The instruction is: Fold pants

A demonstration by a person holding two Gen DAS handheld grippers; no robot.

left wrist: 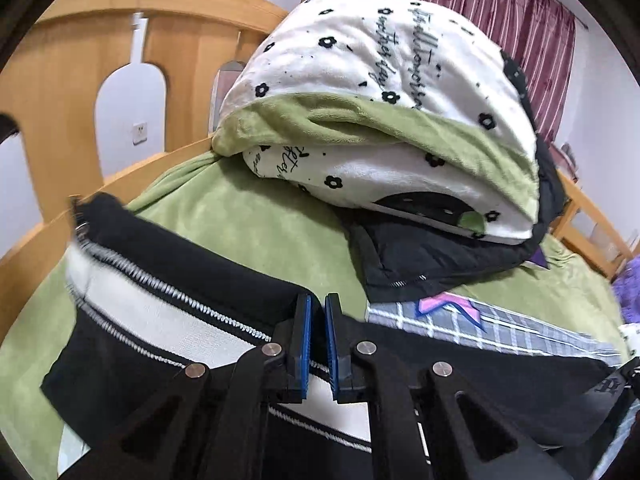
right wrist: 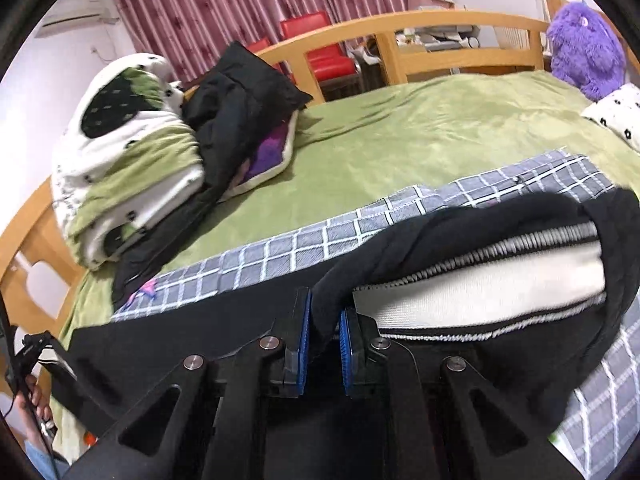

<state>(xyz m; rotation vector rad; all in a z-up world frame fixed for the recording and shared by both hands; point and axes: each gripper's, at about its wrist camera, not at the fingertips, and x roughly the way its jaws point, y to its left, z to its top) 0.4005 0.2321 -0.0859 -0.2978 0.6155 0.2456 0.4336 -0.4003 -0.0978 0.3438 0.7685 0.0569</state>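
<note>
Pants (left wrist: 192, 280), black with a white side stripe edged in zigzag stitching, lie across a grey checked sheet (right wrist: 280, 248) on the green bed (right wrist: 420, 136), gripped at both ends. The left tongs (left wrist: 318, 344) are nearly closed on black fabric, their blue pads pinching it, with the striped leg running off to their left. The right tongs (right wrist: 325, 344) are clamped on a bunched fold of the same pants (right wrist: 460, 292), whose stripe extends to their right. Ahead of the left tongs sits a folded white-and-green floral blanket (left wrist: 380, 112) atop a black jacket (left wrist: 440, 256). Far ahead-right of the right tongs rests a purple plush toy (right wrist: 584, 48)
</note>
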